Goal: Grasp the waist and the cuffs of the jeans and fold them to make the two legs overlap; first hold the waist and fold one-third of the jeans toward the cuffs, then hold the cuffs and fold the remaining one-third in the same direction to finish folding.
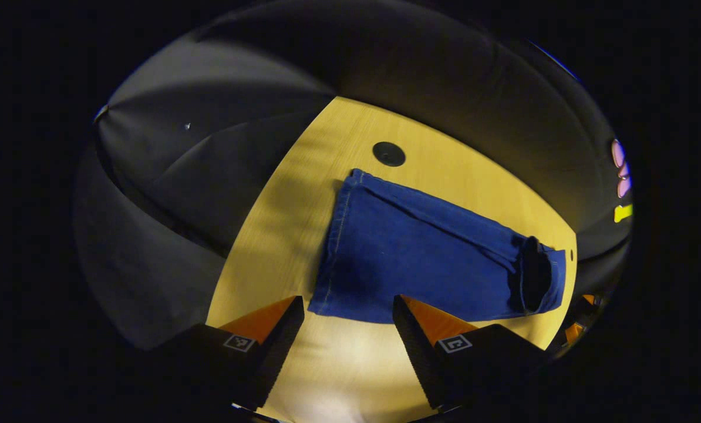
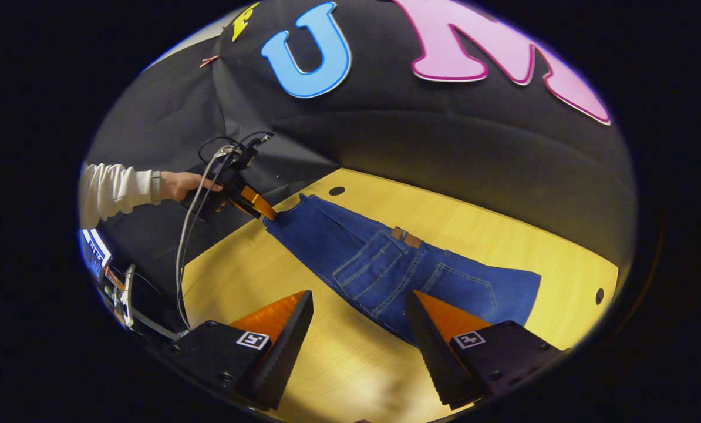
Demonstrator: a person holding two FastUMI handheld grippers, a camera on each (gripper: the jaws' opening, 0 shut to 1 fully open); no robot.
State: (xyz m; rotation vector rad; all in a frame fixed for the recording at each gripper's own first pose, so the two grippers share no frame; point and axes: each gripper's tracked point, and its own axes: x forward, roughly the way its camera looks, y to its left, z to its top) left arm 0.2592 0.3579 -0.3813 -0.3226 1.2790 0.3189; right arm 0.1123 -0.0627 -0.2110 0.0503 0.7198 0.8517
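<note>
Both hand-held grippers, left [image 1: 344, 329] and right [image 2: 359, 329], hover spread over the yellow wooden table [image 2: 268, 276], where the blue denim jeans [image 2: 386, 258] lie legs overlapped, thirds-folds apparently undone.

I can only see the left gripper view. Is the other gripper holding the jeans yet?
Observer: No. The right gripper is open, by the waist end of the jeans.
Operator: Which side of the jeans is up?
Observer: The back. Its pockets and a brown patch face up.
Operator: What does my gripper look like from there?
Observer: A hand in a white sleeve holds the left gripper by the cuffs.
</note>
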